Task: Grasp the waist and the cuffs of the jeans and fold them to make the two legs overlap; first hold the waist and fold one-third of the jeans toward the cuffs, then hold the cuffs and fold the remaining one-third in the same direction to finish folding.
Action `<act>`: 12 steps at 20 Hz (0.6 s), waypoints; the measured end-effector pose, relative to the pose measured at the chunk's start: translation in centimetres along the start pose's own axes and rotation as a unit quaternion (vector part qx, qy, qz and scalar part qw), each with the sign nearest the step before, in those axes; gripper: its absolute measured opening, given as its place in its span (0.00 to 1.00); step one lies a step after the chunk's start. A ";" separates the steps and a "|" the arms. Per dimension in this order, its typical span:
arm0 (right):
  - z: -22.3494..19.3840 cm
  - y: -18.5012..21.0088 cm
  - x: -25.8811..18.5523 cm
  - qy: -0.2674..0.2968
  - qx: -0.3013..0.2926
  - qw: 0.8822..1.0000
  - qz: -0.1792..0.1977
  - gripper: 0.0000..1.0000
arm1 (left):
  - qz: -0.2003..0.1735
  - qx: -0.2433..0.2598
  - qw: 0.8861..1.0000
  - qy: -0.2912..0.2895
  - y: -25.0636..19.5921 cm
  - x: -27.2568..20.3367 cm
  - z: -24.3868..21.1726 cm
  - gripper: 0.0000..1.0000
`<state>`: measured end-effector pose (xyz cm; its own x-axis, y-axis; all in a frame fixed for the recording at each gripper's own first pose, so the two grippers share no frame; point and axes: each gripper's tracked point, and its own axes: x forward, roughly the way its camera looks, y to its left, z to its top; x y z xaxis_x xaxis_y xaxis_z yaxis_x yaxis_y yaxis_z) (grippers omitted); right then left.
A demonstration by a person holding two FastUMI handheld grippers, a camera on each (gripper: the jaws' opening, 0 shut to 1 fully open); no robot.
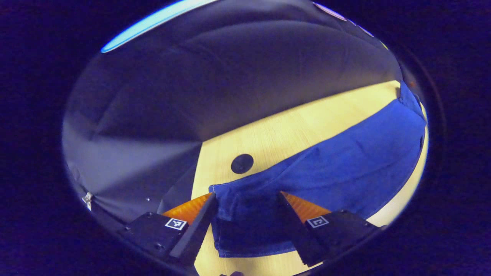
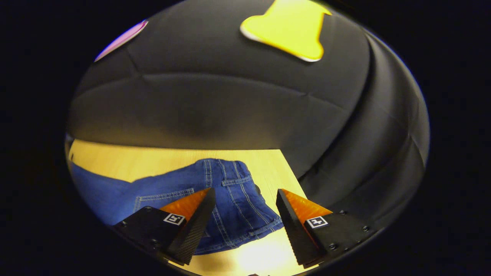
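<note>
Blue jeans (image 1: 356, 161) lie flat on the light wooden table (image 1: 284, 130). In the left gripper view the cuff end (image 1: 245, 218) lies between my left gripper's (image 1: 245, 197) spread fingers, which stand open just above it. In the right gripper view the waist end (image 2: 230, 180) with its belt loops and back pocket stitching lies ahead of my right gripper (image 2: 245, 193). That gripper is open too, hovering over the waistband corner with nothing pinched.
A round black hole (image 1: 242, 163) sits in the tabletop just beyond the cuffs. Black cloth wall (image 2: 230, 99) rises right behind the table's far edge on both sides. The table's right corner (image 2: 280, 151) ends close to the waist.
</note>
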<state>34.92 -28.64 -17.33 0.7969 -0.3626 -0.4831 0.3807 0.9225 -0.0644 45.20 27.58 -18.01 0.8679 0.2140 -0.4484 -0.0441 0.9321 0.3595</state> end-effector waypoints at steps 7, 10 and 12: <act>2.7 -2.4 -7.5 -0.097 0.094 0.991 -0.013 0.97 | 0.038 -0.159 0.971 -0.176 0.5 -11.3 8.7 0.97; -0.1 -2.4 -6.3 -0.074 0.113 0.991 -0.010 0.98 | 0.041 -0.176 0.965 -0.191 -1.4 -14.6 8.7 0.97; -2.0 -2.5 -5.0 -0.051 0.134 0.990 -0.011 0.98 | 0.014 -0.211 0.960 -0.186 -3.3 -16.0 8.8 0.97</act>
<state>29.04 -28.91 -16.46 0.8255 -0.4056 -0.3925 0.4973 0.8515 0.1661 35.80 18.51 -4.83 0.9764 0.1950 -0.0926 -0.1986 0.9796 -0.0316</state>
